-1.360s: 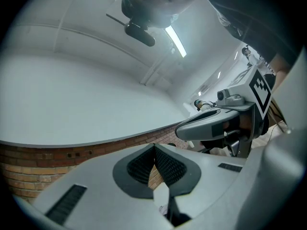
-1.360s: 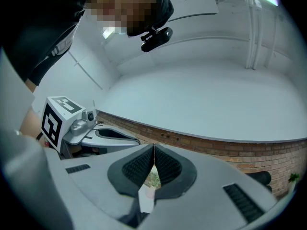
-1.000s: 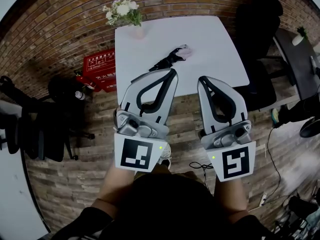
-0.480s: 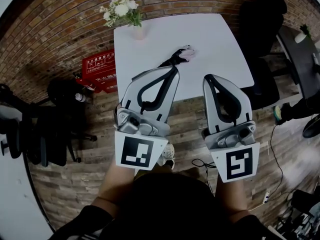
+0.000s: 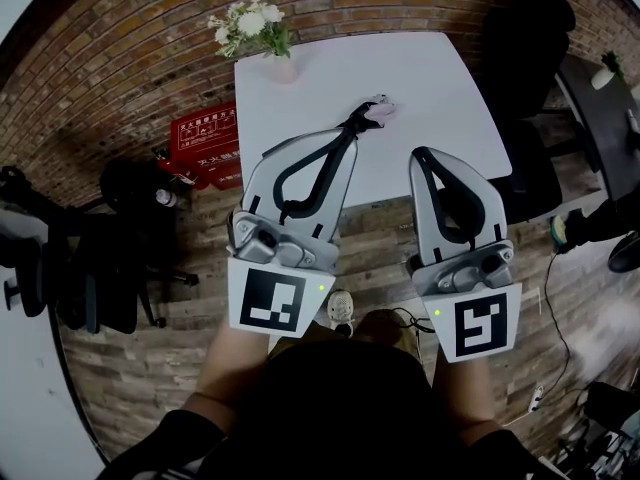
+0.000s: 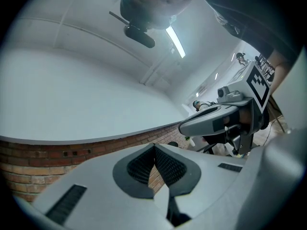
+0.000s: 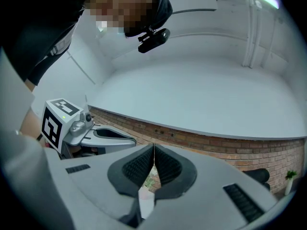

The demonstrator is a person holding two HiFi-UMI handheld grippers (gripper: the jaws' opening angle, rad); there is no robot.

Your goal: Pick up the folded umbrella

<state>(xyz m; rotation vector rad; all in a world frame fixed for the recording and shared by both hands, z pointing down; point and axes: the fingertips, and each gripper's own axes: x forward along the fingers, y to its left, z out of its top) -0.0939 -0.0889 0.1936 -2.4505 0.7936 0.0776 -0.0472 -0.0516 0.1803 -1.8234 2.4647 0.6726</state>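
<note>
Just short of the near edge of the white surface (image 5: 430,88), the left hand-held gripper (image 5: 348,141) and the right hand-held gripper (image 5: 418,157) are held side by side, both aimed forward and a little upward. Each pair of jaws is seen pressed together in its own gripper view, with nothing caught between the ribbed pads, so both are closed and empty. The folded umbrella (image 5: 362,118) lies on the surface just beyond the left tip, partly hidden behind that gripper in the head view; a black bundle is shown lying at a slant, with a pale pinkish end towards the middle of the surface. It appears in neither gripper view, where only brick wall and ceiling are seen. A vase of flowers (image 5: 280,66) stands at the far left corner, well apart from the umbrella, and a red crate (image 5: 207,133) sits on the floor beside the surface. The umbrella is judged to be light, with a stiff core under soft, probably slick fabric that may shift under pressure. A hold across the black middle of the bundle is judged best, for which the jaws must first be opened; what the pale end is cannot be told.
</note>
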